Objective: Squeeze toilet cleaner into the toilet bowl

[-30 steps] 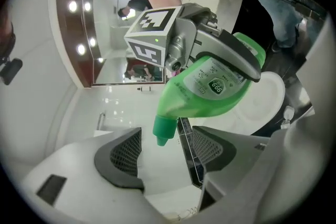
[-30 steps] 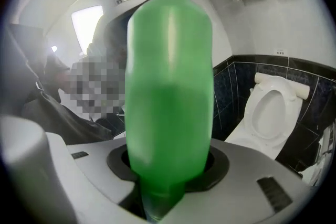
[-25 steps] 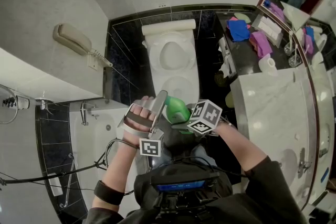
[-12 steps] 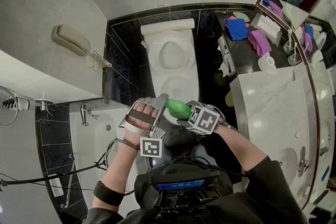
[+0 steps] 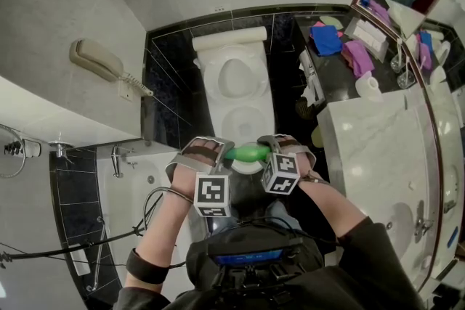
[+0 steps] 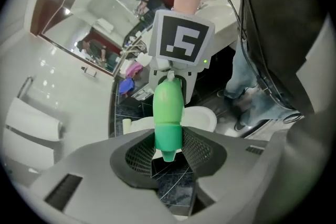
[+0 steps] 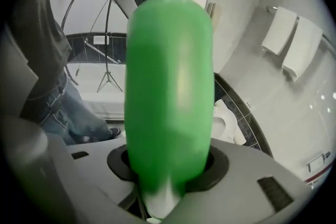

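Observation:
A green toilet cleaner bottle (image 5: 247, 152) lies level between my two grippers, above the front of the white toilet (image 5: 218, 94). My left gripper (image 5: 221, 150) has just been closing, and its mesh pads now sit against the bottle's cap end (image 6: 168, 136). My right gripper (image 5: 270, 149) is shut on the bottle's base end. In the right gripper view the bottle (image 7: 168, 86) fills the middle and hides most of the jaws (image 7: 165, 186). In the left gripper view my left gripper (image 6: 167, 152) holds the nozzle, with the toilet (image 6: 202, 118) below.
A wall phone (image 5: 102, 58) hangs at the left. The bathtub (image 5: 138, 185) lies at the lower left with a tap and cables. At the right are a dark shelf with coloured cloths (image 5: 328, 40), a paper roll (image 5: 369, 87) and a marble vanity (image 5: 378, 149).
Both grippers have sunk and turned. The bottle has swung from slanting to lying level. The left gripper's jaws have closed round the cap end.

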`<action>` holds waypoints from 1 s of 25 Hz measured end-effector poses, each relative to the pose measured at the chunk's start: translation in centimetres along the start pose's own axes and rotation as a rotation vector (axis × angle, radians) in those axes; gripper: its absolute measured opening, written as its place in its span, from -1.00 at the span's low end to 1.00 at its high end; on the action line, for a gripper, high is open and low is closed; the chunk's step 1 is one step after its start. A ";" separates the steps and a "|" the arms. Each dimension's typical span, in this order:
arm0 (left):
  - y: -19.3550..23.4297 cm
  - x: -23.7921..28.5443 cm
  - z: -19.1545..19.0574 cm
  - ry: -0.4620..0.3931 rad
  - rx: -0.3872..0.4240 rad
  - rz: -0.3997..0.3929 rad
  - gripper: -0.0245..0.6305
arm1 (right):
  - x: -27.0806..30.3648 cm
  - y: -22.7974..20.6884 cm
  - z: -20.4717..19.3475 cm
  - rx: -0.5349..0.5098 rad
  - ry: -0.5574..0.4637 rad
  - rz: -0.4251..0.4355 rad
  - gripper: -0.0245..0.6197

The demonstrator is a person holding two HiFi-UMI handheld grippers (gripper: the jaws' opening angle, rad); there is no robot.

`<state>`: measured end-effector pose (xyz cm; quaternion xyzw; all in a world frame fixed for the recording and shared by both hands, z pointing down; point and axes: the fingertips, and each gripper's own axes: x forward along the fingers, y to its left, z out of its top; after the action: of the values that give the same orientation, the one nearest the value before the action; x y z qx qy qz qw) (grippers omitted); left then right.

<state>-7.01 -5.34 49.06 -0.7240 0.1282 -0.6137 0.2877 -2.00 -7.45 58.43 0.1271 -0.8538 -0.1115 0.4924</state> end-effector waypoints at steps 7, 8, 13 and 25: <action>-1.9 0.7 0.4 -0.030 -0.062 -0.142 -0.45 | -0.2 -1.2 -0.6 -0.138 0.033 -0.125 -0.34; -1.8 0.8 0.4 -0.027 -0.056 -0.129 -0.45 | -0.2 -1.3 -0.7 -0.135 0.036 -0.125 -0.34; 0.0 1.1 0.3 -0.009 -0.007 0.028 -0.16 | -0.2 -1.0 -0.7 -0.042 0.025 -0.070 -0.34; 6.7 -2.6 0.3 -0.020 0.127 0.612 0.06 | -2.0 2.2 3.9 0.517 -0.210 0.478 -0.34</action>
<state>-6.12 -9.20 43.08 -0.6383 0.2987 -0.4981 0.5052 -4.68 -4.42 55.54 0.0320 -0.9053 0.2136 0.3657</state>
